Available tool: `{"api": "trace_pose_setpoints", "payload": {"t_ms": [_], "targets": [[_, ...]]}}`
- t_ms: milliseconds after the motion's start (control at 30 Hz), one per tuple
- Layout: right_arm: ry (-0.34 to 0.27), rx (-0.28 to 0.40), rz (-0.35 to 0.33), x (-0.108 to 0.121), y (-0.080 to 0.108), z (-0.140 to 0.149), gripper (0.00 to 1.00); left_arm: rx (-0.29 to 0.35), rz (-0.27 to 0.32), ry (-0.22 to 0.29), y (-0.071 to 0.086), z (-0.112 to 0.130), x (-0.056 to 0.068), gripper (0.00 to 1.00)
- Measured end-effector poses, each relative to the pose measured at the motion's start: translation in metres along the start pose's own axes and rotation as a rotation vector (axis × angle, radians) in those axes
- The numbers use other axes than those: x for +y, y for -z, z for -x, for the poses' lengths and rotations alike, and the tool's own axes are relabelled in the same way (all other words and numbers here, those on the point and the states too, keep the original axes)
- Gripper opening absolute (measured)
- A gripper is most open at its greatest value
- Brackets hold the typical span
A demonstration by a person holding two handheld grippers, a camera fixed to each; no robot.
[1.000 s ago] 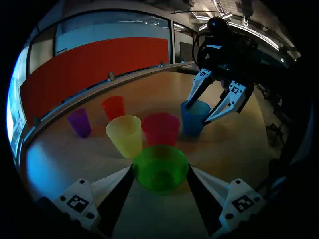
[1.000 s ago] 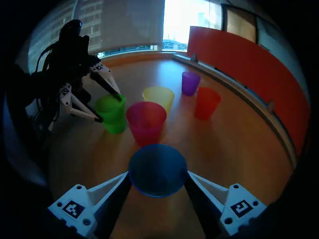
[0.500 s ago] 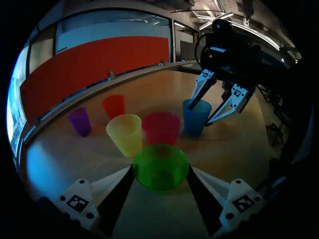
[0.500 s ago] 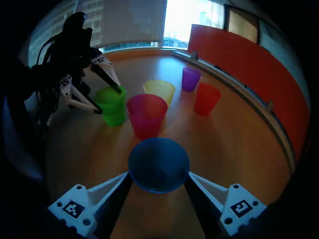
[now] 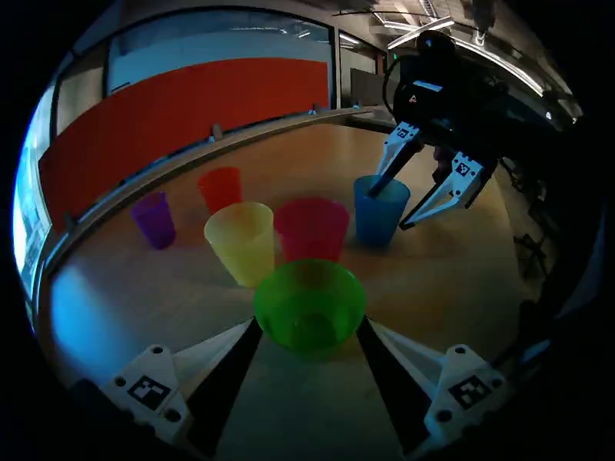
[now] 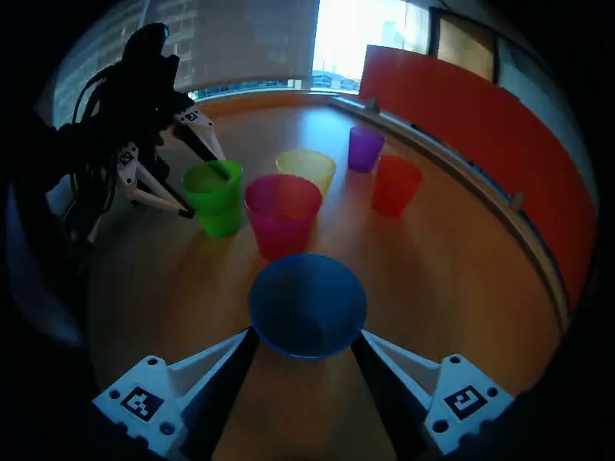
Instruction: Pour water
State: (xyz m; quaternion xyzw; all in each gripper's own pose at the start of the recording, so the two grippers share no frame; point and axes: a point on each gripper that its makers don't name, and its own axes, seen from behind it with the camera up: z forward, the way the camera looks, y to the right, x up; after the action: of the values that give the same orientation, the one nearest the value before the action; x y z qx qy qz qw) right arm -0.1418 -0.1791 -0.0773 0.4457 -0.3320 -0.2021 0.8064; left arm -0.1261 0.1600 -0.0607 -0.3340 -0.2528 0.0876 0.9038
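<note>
My left gripper is shut on a green cup, which sits upright between its white fingers. Farther off in the left gripper view, my right gripper grips a blue cup. The right gripper view has that blue cup close up, upright, with my right gripper shut on it. Across the table in that view, the left gripper holds the green cup. Whether either cup holds water I cannot tell.
Between the two held cups stand a pink cup and a yellow cup. An orange cup and a purple cup stand behind them near the wooden table's raised rim. An orange wall panel runs behind the rim.
Both held cups have risen slightly. The blue cup sits higher in the left gripper view and the green cup higher in the right gripper view. The other cups have not moved.
</note>
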Motion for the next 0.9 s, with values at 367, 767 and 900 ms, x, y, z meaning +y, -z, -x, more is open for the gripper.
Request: {"api": "trace_pose_setpoints", "payload": {"t_ms": [367, 767, 900], "targets": [[-0.025, 0.007, 0.020, -0.003, 0.010, 0.011, 0.91, -0.018, -0.006, 0.010, 0.008, 0.012, 0.000, 0.91], [-0.075, 0.051, 0.085, -0.004, 0.025, 0.020, 0.91, -0.013, -0.064, 0.037, 0.028, 0.024, -0.007, 0.91], [-0.100, 0.062, 0.124, -0.004, 0.033, 0.026, 0.91, -0.002, -0.098, 0.061, 0.037, 0.029, -0.013, 0.91]]}}
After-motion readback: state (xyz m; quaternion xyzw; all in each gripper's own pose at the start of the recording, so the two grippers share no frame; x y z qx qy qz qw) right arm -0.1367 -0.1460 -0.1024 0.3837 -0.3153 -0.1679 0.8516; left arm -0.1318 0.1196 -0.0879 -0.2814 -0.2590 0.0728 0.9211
